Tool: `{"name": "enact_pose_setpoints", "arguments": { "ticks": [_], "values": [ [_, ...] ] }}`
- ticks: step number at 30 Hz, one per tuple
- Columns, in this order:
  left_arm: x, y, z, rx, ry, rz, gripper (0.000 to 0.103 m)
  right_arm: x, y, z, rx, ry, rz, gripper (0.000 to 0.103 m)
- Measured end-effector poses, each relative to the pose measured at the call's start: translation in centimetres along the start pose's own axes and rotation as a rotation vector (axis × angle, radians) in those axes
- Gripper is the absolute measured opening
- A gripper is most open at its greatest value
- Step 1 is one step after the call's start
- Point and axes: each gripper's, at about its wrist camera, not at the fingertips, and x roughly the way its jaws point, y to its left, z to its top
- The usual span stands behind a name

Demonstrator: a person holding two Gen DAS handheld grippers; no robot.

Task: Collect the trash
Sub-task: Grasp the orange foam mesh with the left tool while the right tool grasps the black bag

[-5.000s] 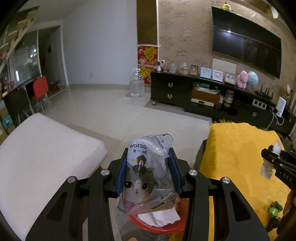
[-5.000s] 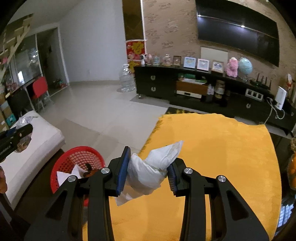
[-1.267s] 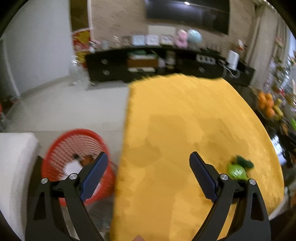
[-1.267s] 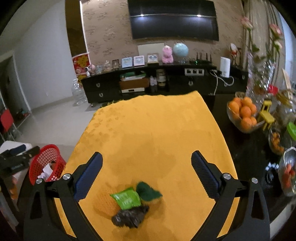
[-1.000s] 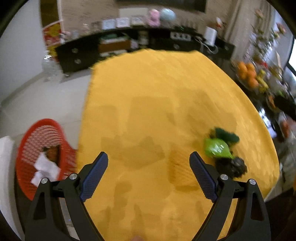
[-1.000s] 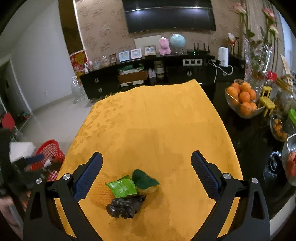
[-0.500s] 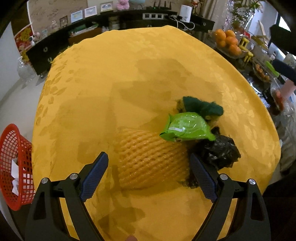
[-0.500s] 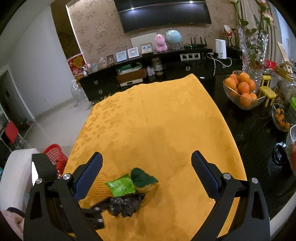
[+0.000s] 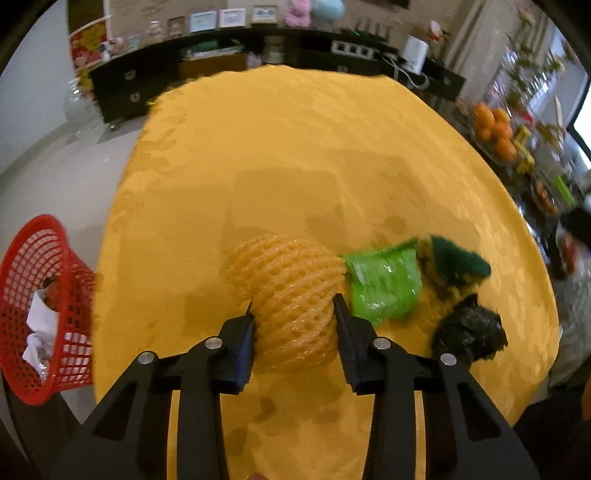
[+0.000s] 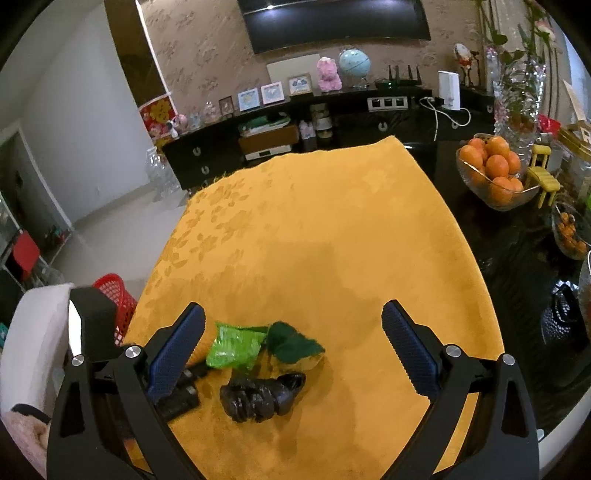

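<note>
Closing around the orange foam net (image 9: 291, 295), the left gripper (image 9: 293, 314) has its two dark fingers (image 9: 242, 339) against either side of the mesh roll, which lies on the yellow tablecloth (image 9: 295, 147) and bulges between the pads. Just to the right of the net, touching it, lies a crumpled green wrapper (image 9: 382, 286), and beyond that a dark green scrap (image 9: 460, 260); a black crumpled bag (image 9: 467, 332) sits nearer, at the right edge of the little heap. Off the table to the left, lower down on the floor, stands the red basket (image 9: 40, 306) with white paper already inside. In the right wrist view the right gripper (image 10: 293, 354) hangs above the same heap with its blue-padded jaws spread wide and nothing between them; the green wrapper (image 10: 234, 349), the dark green scrap (image 10: 293, 345) and the black bag (image 10: 262, 397) lie between and below its fingers, apart from the pads. The left tool shows there as a black block at the near left, hiding the net. Farther right, on the dark tabletop past the cloth, a glass bowl of oranges (image 10: 491, 170) stands beside a small yellow toy chair (image 10: 543, 181). Along the far wall runs a black cabinet (image 10: 295, 136) with framed pictures, a pink plush toy and a globe, under a large dark screen (image 10: 332, 22).
</note>
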Motion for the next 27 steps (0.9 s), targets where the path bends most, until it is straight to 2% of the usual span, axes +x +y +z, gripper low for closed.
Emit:
{"name": "enact_pose_setpoints", "arguments": {
  "ticks": [8,14,19,27],
  "values": [
    [-3.8,3.6,1.4,-0.087,-0.109,0.049,0.036,2.1,1.4,-1.6,-0.038,0.078,0.000,0.094],
    [-5.4,5.0,1.9,-0.134,-0.142,0.059,0.036,4.1,2.8,-3.6,-0.076,0.150,-0.006,0.094],
    [-5.9,5.4,2.0,-0.145,-0.152,0.071,0.036,5.7,3.8,-4.9,-0.092,0.211,0.013,0.089],
    [-6.7,6.2,2.0,-0.154,-0.171,0.090,0.036,7.7,4.2,-6.6,-0.147,0.270,-0.028,0.062]
  ]
}}
